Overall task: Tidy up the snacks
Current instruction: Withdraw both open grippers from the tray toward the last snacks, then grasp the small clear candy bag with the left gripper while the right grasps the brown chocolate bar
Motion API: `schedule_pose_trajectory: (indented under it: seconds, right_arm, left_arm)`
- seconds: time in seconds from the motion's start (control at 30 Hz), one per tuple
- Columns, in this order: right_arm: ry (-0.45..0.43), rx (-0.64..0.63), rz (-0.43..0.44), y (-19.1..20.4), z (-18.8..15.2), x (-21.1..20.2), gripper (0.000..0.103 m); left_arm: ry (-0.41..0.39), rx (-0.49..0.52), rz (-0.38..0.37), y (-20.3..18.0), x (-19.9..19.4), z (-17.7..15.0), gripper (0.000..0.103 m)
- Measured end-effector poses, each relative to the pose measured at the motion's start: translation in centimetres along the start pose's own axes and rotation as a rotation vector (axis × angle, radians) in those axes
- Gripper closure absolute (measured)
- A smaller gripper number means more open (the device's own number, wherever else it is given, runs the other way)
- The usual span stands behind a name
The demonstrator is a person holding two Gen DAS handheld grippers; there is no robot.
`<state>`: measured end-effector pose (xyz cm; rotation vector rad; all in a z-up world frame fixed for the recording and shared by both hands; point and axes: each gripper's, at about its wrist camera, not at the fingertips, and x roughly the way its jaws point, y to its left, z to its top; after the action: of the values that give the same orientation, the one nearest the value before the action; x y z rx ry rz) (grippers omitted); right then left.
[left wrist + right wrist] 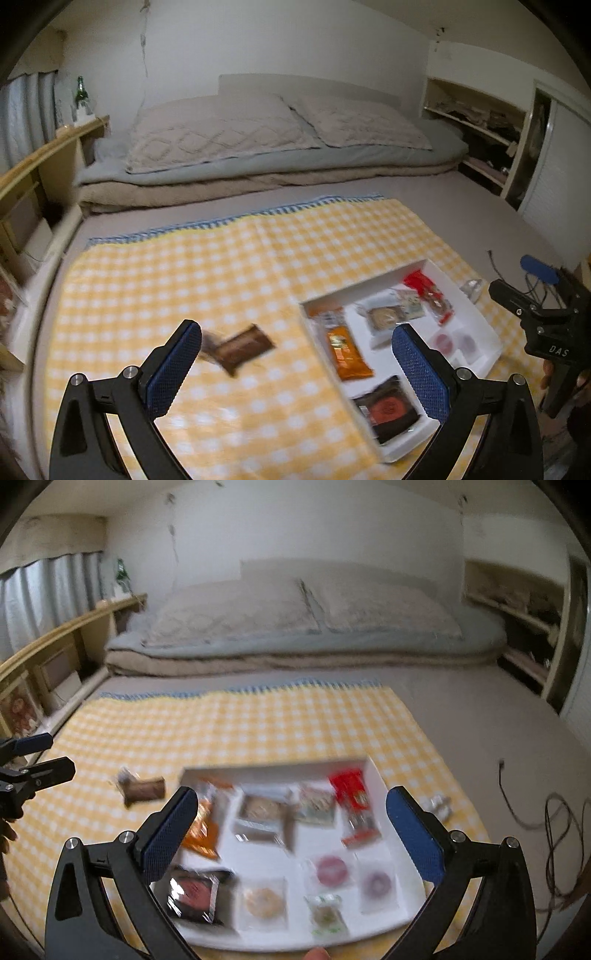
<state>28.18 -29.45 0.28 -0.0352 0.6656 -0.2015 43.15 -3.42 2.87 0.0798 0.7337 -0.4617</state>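
Brown snack bar (242, 349) lying flat on yellow checked cloth (184, 266), just left of white tray (480, 325), apart from its wall. Only snack seen outside tray, so likely the one to move next. Long axis running diagonally in left wrist view: crimped end toward lower left, other end toward upper right, i.e. roughly toward tray's far corner. Same bar (142, 788) in right wrist view, near-horizontal, blurred; print unreadable.

Left gripper (295, 369) hovering above cloth, jaws spread wide, nothing between them; bar near its left finger, not centred. Right gripper (291, 834) over tray (373, 766), jaws also wide apart, empty.

Doing it well, prob.: shift left gripper leftward so bar sits mid-gap, rotate wrist so pads close across short width, not along length. Come down low; wrapper thin and flat on soft cloth, so scoop risk of pinching fabric too. Close gently: crushable.

Inside tray: orange packet (347, 350) and dark packet w/ red disc (388, 410) along near-left side, cookie pack (384, 317) mid, red packet (428, 291) far side, ring-shaped sweets (332, 867) to right. Free space looks best between orange packet and cookie pack, w/ bar laid parallel to orange packet.

Beyond cloth: bedding and pillows (221, 133), shelf (480, 125) at right, cable (554, 812) on floor.
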Motion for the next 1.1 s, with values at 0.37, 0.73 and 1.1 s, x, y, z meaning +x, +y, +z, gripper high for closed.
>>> schedule_pose_trajectory:
  seconds: [0.37,0.73,1.1]
  right_arm:
    - [0.065,0.019,0.162,8.2,0.5,5.4,0.0]
    - [0.206,-0.194,0.333,15.9,-0.1,13.1,0.0]
    - [0.475,-0.241,0.368,21.2,-0.4,25.7,0.078]
  left_arm:
    - [0.016,-0.109,0.103,8.8,2.4,-0.8,0.0]
    - [0.118,-0.153,0.115,13.1,11.6,-1.1,0.0]
    - [0.158,-0.049,0.083,14.3,14.5,-1.8,0.048]
